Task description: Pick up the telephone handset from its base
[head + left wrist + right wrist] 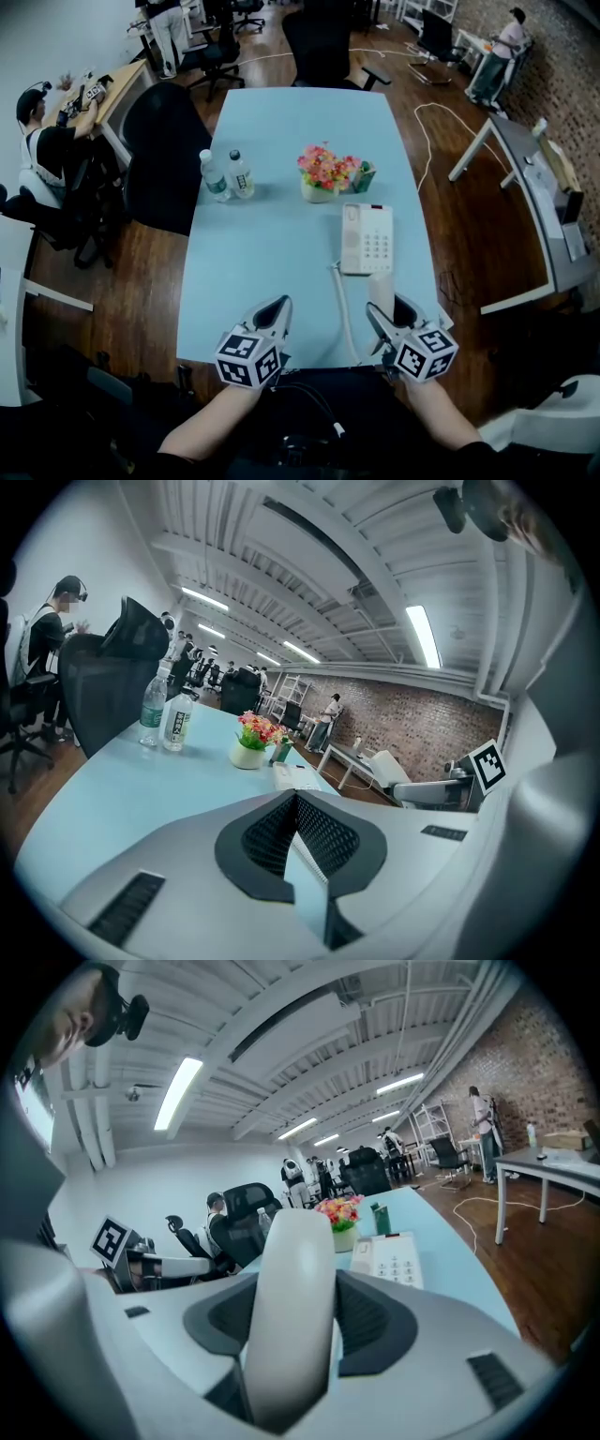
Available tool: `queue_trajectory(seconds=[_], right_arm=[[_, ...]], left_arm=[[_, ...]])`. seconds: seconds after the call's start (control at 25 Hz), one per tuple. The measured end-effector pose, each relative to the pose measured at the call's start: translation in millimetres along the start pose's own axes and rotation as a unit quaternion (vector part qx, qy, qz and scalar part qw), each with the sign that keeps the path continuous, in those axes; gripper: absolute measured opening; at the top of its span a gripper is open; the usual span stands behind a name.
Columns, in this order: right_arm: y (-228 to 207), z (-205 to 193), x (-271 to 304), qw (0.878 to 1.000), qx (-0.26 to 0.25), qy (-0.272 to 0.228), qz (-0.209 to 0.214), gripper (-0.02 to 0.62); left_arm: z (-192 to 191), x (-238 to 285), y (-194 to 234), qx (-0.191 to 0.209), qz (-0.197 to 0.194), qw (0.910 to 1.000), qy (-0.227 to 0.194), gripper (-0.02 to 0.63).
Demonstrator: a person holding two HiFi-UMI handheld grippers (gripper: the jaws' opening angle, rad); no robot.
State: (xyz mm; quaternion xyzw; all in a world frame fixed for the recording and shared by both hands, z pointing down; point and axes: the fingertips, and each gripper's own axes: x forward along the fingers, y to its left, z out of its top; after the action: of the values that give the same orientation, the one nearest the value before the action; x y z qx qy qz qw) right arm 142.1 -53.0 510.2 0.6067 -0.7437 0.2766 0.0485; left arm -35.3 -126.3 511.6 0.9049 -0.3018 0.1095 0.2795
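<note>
Right tongs (390, 315) clamp the handset (381, 289) mid-length, apparently for balance, clear of its base (367, 239); left tongs (275, 311) sit closed, empty, spare.

At the lower edge of the head view, the person is wearing a dark top (309, 427) with a thin black cable (319, 403) running over it. The left gripper (272, 312) and right gripper (392, 314) are showing pale grey shells, black ribbed pads (323, 834), and cubes (248, 358) carrying black-and-white square markers.
</note>
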Motion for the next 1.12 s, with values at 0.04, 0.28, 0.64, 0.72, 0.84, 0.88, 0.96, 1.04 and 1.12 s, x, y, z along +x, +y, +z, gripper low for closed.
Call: queue_trajectory(seconds=[0.04,0.28,0.64,0.72,0.84,0.88,0.96,1.04,1.12], right_arm=[[0,2,2,1.000,-0.003,-0.001,0.002,0.252],[3,8,7,1.000,-0.019,-0.003,0.011,0.250],[7,3,11,1.000,-0.013,0.004,0.016,0.250],[7,3,11,1.000,-0.013,0.004,0.015,0.250],[6,5,10,1.000,-0.013,0.001,0.013,0.250],[6,4,10,1.000,-0.012,0.000,0.012,0.250],[5,3,10,1.000,-0.010,0.002,0.012,0.250],[5,2,10,1.000,-0.009,0.003,0.012,0.250],[5,2,9,1.000,-0.010,0.003,0.012,0.250]], left_arm=[[0,0,0,0.001,0.001,1.0000,0.000,-0.006],[-4,-5,-1,0.000,0.006,1.0000,0.000,-0.006],[-6,-11,1,0.001,0.009,1.0000,0.001,-0.006],[-6,-11,1,0.001,0.009,1.0000,0.001,-0.006],[-6,-10,0,0.002,0.008,1.0000,0.001,-0.006],[-5,-10,0,0.002,0.008,1.0000,0.000,-0.006],[-5,-10,1,0.002,0.007,1.0000,0.001,-0.006],[-5,-9,1,0.001,0.007,1.0000,0.001,-0.006],[-5,-9,2,0.001,0.008,1.0000,0.001,-0.006]])
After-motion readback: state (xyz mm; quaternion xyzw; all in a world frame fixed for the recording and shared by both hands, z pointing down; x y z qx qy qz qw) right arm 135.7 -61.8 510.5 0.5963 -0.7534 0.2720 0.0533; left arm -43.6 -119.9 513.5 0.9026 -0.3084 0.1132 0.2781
